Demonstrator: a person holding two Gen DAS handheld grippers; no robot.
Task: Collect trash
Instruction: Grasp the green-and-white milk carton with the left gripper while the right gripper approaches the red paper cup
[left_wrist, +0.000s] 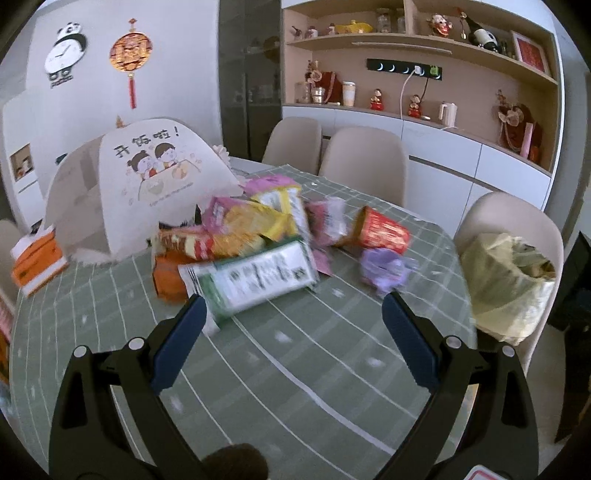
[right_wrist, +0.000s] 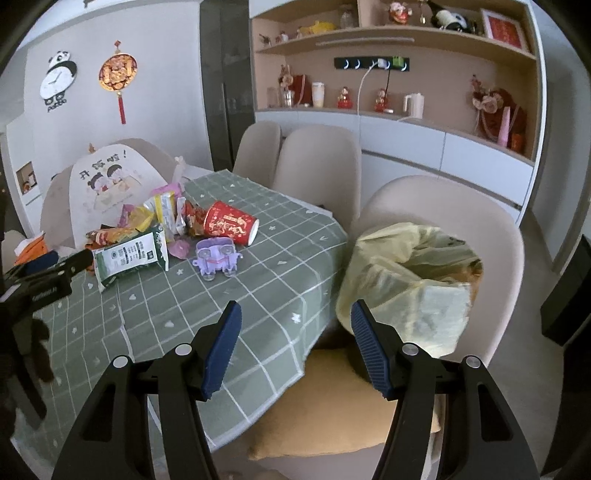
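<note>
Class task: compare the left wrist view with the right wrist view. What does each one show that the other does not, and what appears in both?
Only the left wrist view shows the open left gripper head-on, close to the green-and-white packet, and the whole orange tissue box.

Only the right wrist view shows the open right gripper, the yellow cushion on the nearest chair seat, and the open mouth of the yellow trash bag.

Both show the trash pile, the red paper cup, the purple plastic piece, the green checked tablecloth and the panda clock.

Both wrist views — shared table (left_wrist: 303, 354)
</note>
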